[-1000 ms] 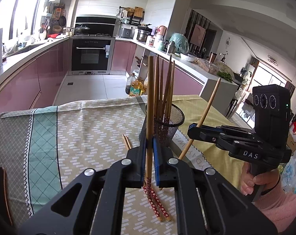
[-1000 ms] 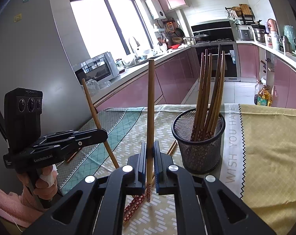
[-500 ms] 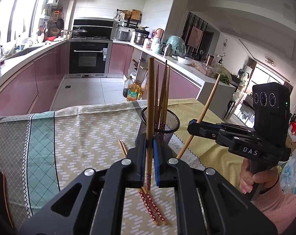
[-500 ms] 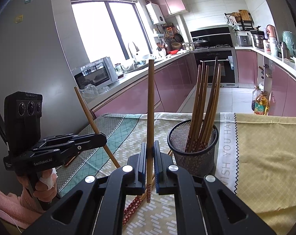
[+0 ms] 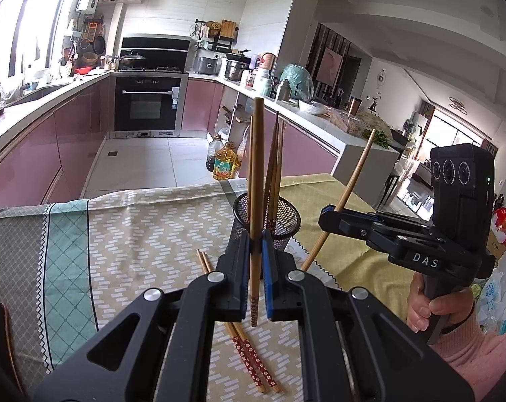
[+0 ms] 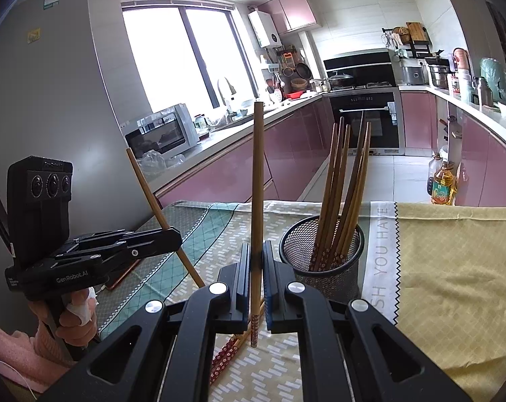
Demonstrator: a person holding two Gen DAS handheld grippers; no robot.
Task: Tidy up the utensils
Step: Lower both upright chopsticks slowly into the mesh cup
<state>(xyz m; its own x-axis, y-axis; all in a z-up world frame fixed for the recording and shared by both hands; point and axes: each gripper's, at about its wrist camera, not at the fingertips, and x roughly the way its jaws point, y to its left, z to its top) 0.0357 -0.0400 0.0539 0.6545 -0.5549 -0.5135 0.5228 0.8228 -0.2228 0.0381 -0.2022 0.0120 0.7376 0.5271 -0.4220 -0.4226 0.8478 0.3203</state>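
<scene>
Wooden chopsticks [image 6: 340, 197] stand upright in a black mesh holder [image 6: 323, 254].

Bright daylight from the blown-out window [image 6: 182, 63]; fisheye bends edges, corners perhaps vignetted.

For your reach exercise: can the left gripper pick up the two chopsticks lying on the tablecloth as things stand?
Probably not yet: the left gripper is shut on a chopstick, so its jaws are occupied. The two loose chopsticks lie unobstructed below it.

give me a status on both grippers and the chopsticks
Left gripper shut on one wooden chopstick; right gripper likewise. Black mesh holder ahead, part filled. Two chopsticks on cloth. Path clear.
</scene>
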